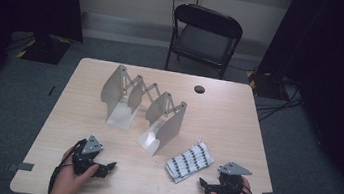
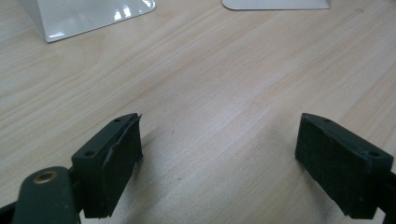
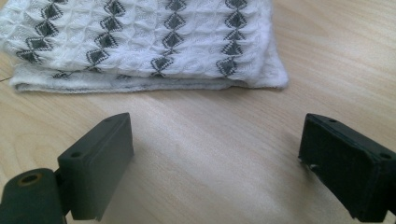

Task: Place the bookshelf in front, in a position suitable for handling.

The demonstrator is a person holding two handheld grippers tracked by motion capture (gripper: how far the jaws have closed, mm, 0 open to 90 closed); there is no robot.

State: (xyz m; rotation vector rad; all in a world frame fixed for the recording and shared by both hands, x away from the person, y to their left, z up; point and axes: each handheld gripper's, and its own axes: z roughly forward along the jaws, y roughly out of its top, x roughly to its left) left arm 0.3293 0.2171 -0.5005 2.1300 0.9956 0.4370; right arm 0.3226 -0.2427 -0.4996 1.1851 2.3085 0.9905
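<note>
- The right tool (image 1: 205, 184) rests at 5 o'clock on the desk (image 1: 227, 119), jaws wide and holding nothing; the left tool (image 1: 109, 165), at 7 o'clock, is also wide and holds nothing.
- The desk is pale wood on grey carpet; a black chair (image 1: 205, 36) stands at 12 o'clock.
- The folded cloth (image 1: 190, 162), white with dark diamonds, lies just beyond the right tool.

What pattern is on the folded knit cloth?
White folded knit cloth with rows of dark diamonds, clearest in the right gripper view.

A folded white knit cloth (image 1: 190, 162) with rows of dark diamond marks lies flat on the desk (image 1: 227, 119), near its front right edge. In the right gripper view its layers look stacked, perhaps two, with one long folded edge facing forward.
</note>
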